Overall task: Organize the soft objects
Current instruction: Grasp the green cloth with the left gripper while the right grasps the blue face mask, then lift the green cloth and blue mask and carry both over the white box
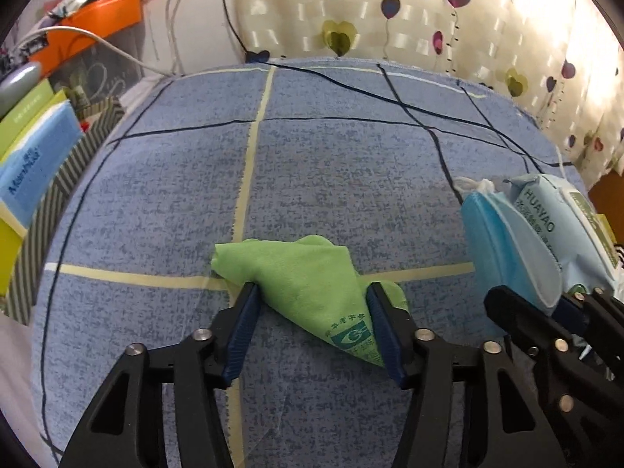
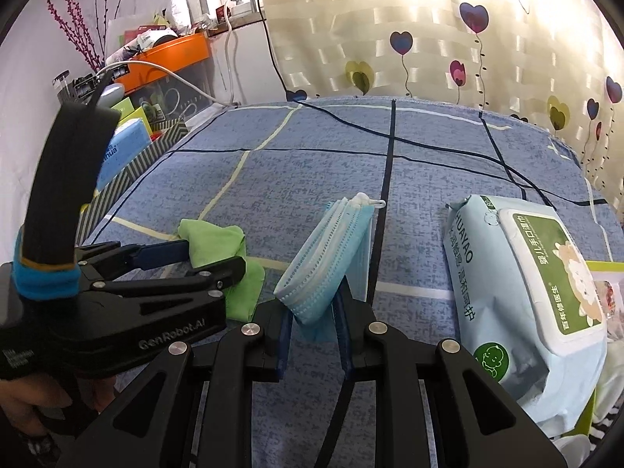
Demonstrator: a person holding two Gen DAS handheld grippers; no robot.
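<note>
A crumpled green cloth [image 1: 308, 273] with a printed corner lies on the blue checked bedsheet [image 1: 331, 171]. My left gripper [image 1: 312, 296] has it bunched between its blue pads, which press on both sides; the right wrist view shows the same grip [image 2: 210, 261] on the green cloth [image 2: 214, 241]. My right gripper [image 2: 312, 312] is shut on the lower end of a stack of blue face masks [image 2: 331, 253], held tilted up off the sheet. In the left wrist view the masks [image 1: 503, 241] and the right gripper [image 1: 565, 304] are at the right edge.
A pale blue pack of wet wipes [image 2: 526, 292] lies right of the masks. A striped box with tissue packs [image 2: 132, 163] stands along the bed's left edge, an orange bin [image 2: 175, 54] behind it. A black cable [image 1: 390, 97] crosses the far sheet. A curtain hangs behind.
</note>
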